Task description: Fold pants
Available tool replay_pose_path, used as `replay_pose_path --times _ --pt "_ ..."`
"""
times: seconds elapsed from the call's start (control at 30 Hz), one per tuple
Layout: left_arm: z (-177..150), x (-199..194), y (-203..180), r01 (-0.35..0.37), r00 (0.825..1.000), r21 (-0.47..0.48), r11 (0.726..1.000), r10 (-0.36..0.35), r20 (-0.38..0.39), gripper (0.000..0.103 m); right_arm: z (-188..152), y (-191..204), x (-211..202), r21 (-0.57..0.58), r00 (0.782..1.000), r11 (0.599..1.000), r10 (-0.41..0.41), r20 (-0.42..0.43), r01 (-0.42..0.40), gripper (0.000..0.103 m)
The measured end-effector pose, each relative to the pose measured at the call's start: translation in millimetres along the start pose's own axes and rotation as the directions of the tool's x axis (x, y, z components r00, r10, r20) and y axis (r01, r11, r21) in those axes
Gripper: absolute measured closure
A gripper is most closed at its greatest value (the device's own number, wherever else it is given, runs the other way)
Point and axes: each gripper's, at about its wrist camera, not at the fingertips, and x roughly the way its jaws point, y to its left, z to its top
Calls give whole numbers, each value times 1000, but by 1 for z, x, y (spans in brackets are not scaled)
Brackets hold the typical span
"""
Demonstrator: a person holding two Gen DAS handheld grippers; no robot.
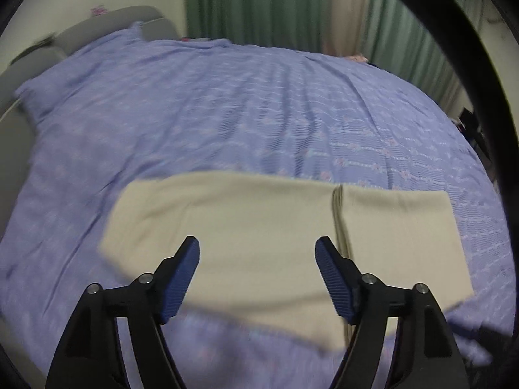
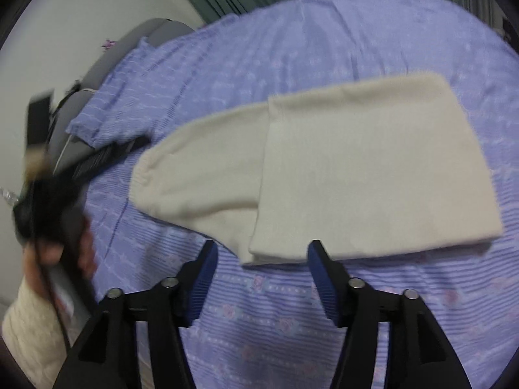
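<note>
My left claw (image 1: 257,244) fills the bottom of its own view, its two blue ribbed pads (image 1: 181,278) spread wide apart with nothing between them; they hang above the cloth and touch none of it. My right claw (image 2: 261,248) looks the same from its camera: black arms, blue pads parted, empty, the tips poised just over the near edge of the fabric.

The pants (image 1: 282,236) are cream, lying folded and flat on the bed's lilac striped sheet (image 1: 227,107). In the left view they run from about nine o'clock to three o'clock across the lower middle, with a layered fold edge standing as a dark line at roughly one o'clock from the claw's tips. In the right view the pants (image 2: 356,168) sit at twelve o'clock from the tips: a squarer doubled section toward two o'clock and a rounded single end reaching out toward ten o'clock.

In the right view, at nine o'clock, my left hand (image 2: 58,253) grips the handle of the other claw, heavily blurred, with a cream knitted sleeve (image 2: 26,334) below it at eight o'clock. That claw's dark fingers point in over the sheet toward the rounded end of the pants; whether they touch it I cannot tell.

A grey padded headboard (image 1: 107,26) lies at eleven o'clock in the left view, and green curtains (image 1: 253,3) hang at twelve o'clock beyond the bed.
</note>
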Motion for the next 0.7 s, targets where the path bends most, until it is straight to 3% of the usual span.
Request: replay_pose_path --times 0.1,0.27,0.47,0.7 --pt "-29 -46 16 -62 998 -50 997 63 16 16 5 5 -21 -25 1000 1000 -9 15 9 34" --pt "-62 -82 47 -94 995 -146 985 98 20 13 8 35 -41 -77 999 997 -7 37 10 30" --pt "-73 -75 105 -51 997 -226 973 61 37 11 0 83 -29 -135 999 990 -31 45 37 28" --pt "-64 -10 170 25 1000 -201 979 -25 0 11 -2 120 25 -50 992 991 -119 32 121 28"
